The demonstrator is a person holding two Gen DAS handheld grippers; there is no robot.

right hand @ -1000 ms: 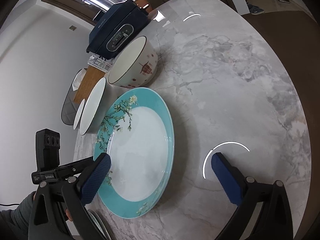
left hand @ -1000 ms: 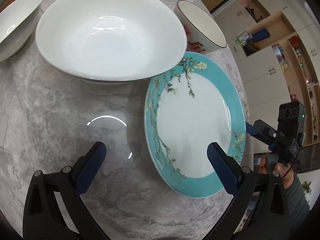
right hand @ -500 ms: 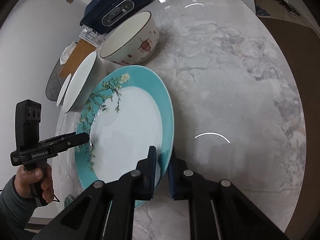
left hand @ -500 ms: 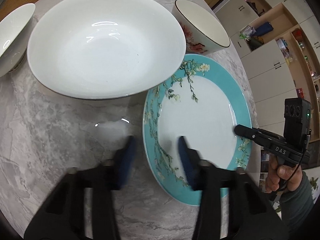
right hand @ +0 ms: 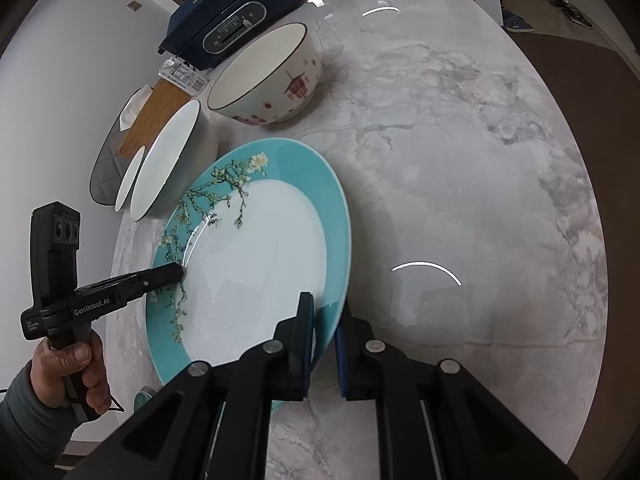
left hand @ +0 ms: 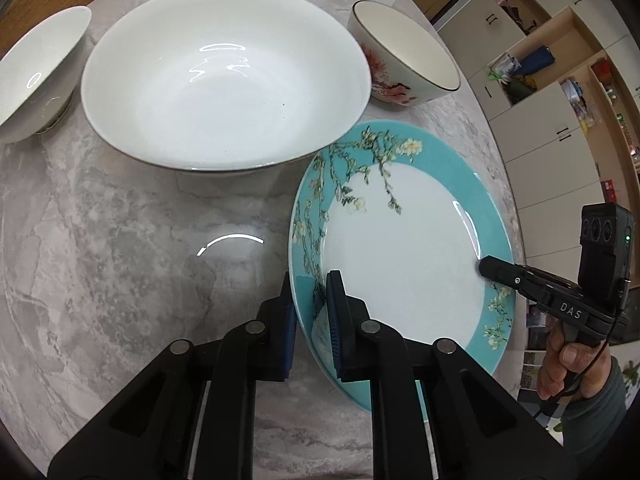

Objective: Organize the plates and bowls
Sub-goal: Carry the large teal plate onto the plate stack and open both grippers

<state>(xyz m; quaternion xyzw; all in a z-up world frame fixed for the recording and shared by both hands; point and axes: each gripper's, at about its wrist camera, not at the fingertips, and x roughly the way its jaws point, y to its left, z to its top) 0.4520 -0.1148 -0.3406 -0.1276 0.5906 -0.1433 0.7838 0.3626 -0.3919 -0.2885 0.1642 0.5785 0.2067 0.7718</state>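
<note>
The turquoise-rimmed plate (left hand: 404,264) with its blossom-branch pattern lies on the marble tabletop (left hand: 120,248), and it is gripped from two opposite sides at once. The left gripper (left hand: 312,312) is clamped on the near-left part of the rim, one blue pad above the rim and the other below it. The right gripper (right hand: 322,332) is clamped in the same way on the opposite rim, and its black tip can also be made out over the far edge of the plate in the left wrist view. Whether the plate has left the surface cannot be told.

Just behind the plate a large white bowl (left hand: 224,80) is seen, its rim overhanging the plate's upper-left edge. A smaller white bowl (left hand: 36,76) stands further left, and a cream bowl with red flowers (left hand: 404,64) stands behind the plate to the right. A dark blue appliance (right hand: 236,12) is placed at the far end of the tabletop.

The step in hand is judged to be the two-handed grasp of the plate, with the sorting of bowls not yet begun. For the next move a level, matched lift by both hands would be called for, so that the glazed rim is not twisted out of the pads. The plate should also be drawn clear of the overhanging bowl before it is raised.
</note>
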